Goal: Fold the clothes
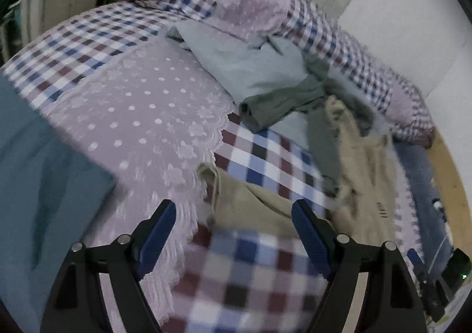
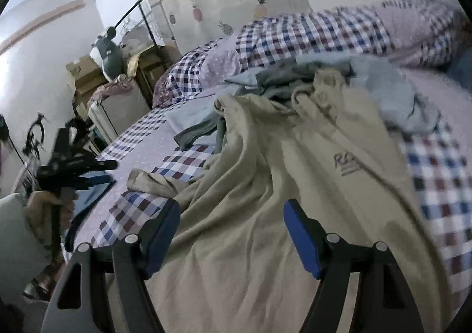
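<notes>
A beige sweatshirt (image 2: 265,185) with a small chest logo lies crumpled on the checked bed cover (image 2: 436,173). My right gripper (image 2: 233,206) hovers open just over the sweatshirt's near part, with nothing between its fingers. In the left wrist view a beige sleeve end (image 1: 236,197) of the sweatshirt lies between the tips of my open left gripper (image 1: 233,206), which grips nothing. The rest of the sweatshirt (image 1: 362,161) trails off to the right. My left gripper (image 2: 73,167) also shows blurred at the left of the right wrist view.
Grey-green clothes (image 1: 283,102) and light blue ones (image 1: 244,64) are heaped behind the sweatshirt. A folded teal cloth (image 1: 44,179) lies at the left. A rolled checked quilt (image 2: 309,34) lines the wall. Jeans (image 1: 419,173) hang at the bed's right edge. Boxes and a plush toy (image 2: 109,58) stand beside the bed.
</notes>
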